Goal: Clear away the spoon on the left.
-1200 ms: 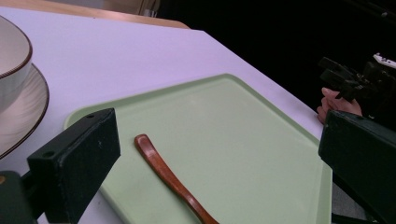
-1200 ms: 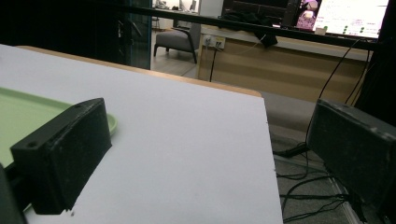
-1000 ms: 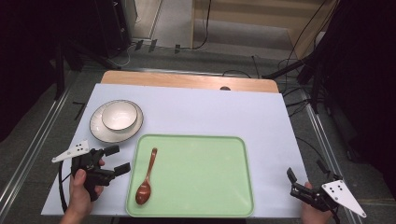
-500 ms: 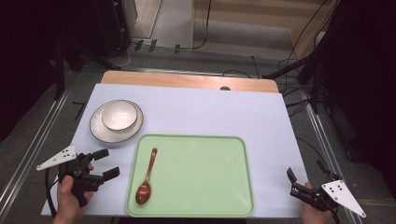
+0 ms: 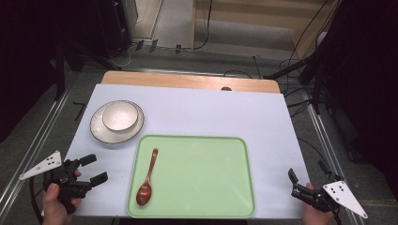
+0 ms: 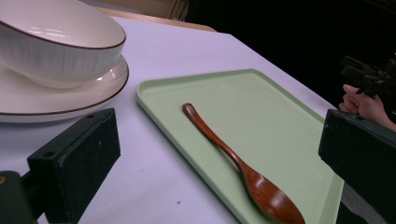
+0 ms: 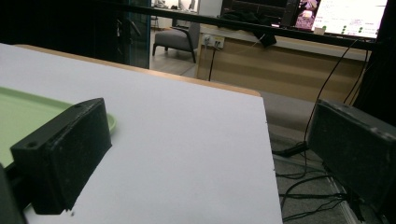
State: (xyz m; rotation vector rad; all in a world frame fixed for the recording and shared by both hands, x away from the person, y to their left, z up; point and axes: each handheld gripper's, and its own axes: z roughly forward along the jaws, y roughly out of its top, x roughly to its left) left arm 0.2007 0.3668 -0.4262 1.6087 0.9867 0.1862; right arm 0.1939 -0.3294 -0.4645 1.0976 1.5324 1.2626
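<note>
Wooden and reddish-brown, the spoon (image 5: 147,180) lies flat in the left part of the green tray (image 5: 202,145), its bowl end toward the person and its handle pointing away toward the far rim. In the left gripper view the spoon (image 6: 238,164) runs slantwise across the tray floor, touched by nothing.

Nearest to it is the left gripper (image 5: 92,169), held low over the white surface (image 5: 211,112) just beside the tray's left edge, its jaws standing wide apart with nothing between them. It looks toward the spoon but is clear of both spoon and tray.

Beyond the tray's far left corner sits a white bowl (image 5: 120,116) resting in a white plate (image 5: 99,132), both with a thin dark rim line; the bowl appears empty. The plate lies near the tray but apart from it.

The right gripper (image 5: 297,182) waits at the near right corner of the surface, well apart from the spoon, its jaws likewise spread and empty.

As a judgement, the work with the spoon seems either barely begun or just finished: the spoon sits free in the tray and neither gripper holds anything. If picking it up is meant, the approach, the closing on the handle and any carrying toward the bowl all remain to be done.
</note>
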